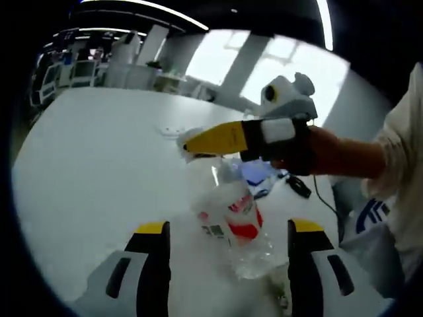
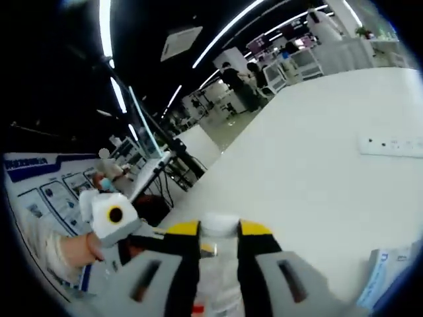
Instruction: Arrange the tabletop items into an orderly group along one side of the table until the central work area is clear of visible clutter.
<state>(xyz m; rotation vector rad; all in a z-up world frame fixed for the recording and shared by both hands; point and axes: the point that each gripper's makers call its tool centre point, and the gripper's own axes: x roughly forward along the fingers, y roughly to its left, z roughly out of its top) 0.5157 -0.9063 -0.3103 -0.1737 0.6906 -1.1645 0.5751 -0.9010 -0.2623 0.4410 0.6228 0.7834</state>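
A clear plastic bottle (image 1: 231, 224) with a red and white label stands tilted over the white table (image 1: 99, 165). My right gripper (image 1: 192, 142) comes in from the right, held by a hand, and is shut on the bottle's top. In the right gripper view the white cap (image 2: 219, 223) sits pinched between the yellow tips of my right gripper (image 2: 218, 230). My left gripper (image 1: 229, 228) is open, its jaws wide apart on either side of the bottle's body without touching it.
A white power strip (image 2: 391, 145) lies flat further out on the table (image 2: 317, 132). A blue and white packet (image 2: 390, 271) and a black cable (image 1: 299, 186) lie near the bottle. People and desks (image 2: 234, 79) stand beyond the far edge.
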